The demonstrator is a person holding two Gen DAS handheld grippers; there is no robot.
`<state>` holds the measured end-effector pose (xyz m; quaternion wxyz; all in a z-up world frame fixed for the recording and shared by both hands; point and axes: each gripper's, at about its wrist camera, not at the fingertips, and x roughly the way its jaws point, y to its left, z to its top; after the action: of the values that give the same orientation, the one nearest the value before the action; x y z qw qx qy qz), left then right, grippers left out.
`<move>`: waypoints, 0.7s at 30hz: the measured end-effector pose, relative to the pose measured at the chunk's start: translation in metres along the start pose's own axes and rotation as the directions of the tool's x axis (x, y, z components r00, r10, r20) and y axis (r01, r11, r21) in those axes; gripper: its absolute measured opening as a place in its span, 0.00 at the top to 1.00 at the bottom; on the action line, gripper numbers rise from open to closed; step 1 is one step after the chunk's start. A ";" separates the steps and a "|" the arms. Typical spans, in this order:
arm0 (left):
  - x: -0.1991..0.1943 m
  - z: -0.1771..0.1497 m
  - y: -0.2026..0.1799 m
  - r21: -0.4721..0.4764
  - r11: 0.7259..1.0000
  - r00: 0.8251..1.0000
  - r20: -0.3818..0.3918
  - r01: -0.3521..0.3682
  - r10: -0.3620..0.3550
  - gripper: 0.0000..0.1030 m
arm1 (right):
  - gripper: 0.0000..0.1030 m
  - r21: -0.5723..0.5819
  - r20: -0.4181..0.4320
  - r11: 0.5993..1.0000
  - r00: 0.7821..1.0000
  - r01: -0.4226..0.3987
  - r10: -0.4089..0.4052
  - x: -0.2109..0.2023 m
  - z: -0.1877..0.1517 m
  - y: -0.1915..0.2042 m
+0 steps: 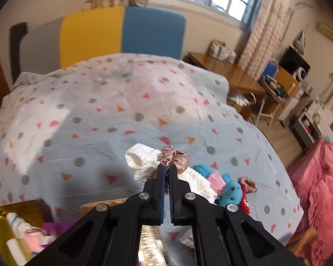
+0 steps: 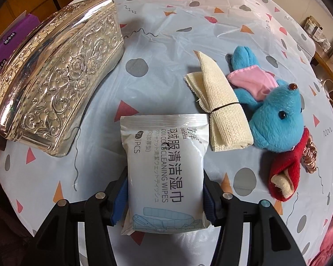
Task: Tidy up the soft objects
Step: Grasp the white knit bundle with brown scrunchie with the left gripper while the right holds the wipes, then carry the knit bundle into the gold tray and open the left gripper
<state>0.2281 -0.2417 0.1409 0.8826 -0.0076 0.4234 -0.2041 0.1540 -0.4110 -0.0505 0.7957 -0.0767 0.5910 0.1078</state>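
Pinching the pink satin scrunchie (image 1: 175,157) above the bed (image 1: 77,110), the left gripper (image 1: 167,173) is clamped tight — slippery stuff — while the right gripper (image 2: 164,197) squeezes the soft wipes pack (image 2: 166,173) across its sides.

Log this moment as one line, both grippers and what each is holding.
left gripper: shut on pink scrunchie | right gripper: shut on wipes packet | blue plush mouse: on bed
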 end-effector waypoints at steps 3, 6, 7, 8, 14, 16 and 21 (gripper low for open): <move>-0.020 0.002 0.027 -0.041 0.999 0.999 0.032 -0.024 0.025 0.97 | 0.45 -0.002 0.003 1.000 1.000 0.006 -0.006 0.001 0.001 0.001; -0.041 0.001 0.057 -0.078 0.995 0.996 0.068 -0.058 0.063 0.97 | 0.45 0.004 0.006 1.000 1.000 0.006 -0.006 0.001 0.002 0.002; -0.049 0.000 0.069 -0.095 0.993 0.994 0.078 -0.068 0.076 0.97 | 0.45 0.006 0.007 1.000 1.000 0.005 -0.005 0.002 0.003 0.003; -0.055 -0.002 0.079 -0.108 0.991 0.993 0.085 -0.074 0.084 0.97 | 0.45 0.010 0.007 1.000 1.000 0.002 -0.002 0.002 0.003 0.003; -0.102 -0.026 0.158 -0.192 0.969 0.977 0.118 -0.153 0.177 0.97 | 0.45 0.015 0.008 1.000 1.000 0.006 -0.006 0.006 0.005 0.000; -0.115 -0.039 0.184 -0.223 0.959 0.972 0.116 -0.177 0.206 0.97 | 0.45 0.015 0.007 1.000 1.000 0.010 -0.010 0.006 0.005 0.002; -0.141 -0.085 0.258 -0.324 0.912 0.952 0.086 -0.252 0.294 0.97 | 0.45 0.005 0.004 1.000 1.000 0.031 -0.031 0.009 0.005 0.009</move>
<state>0.1774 0.0597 0.1434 0.9164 -0.1000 0.3875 -0.0088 0.1593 -0.4003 -0.0577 0.7988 -0.0836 0.5883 0.0941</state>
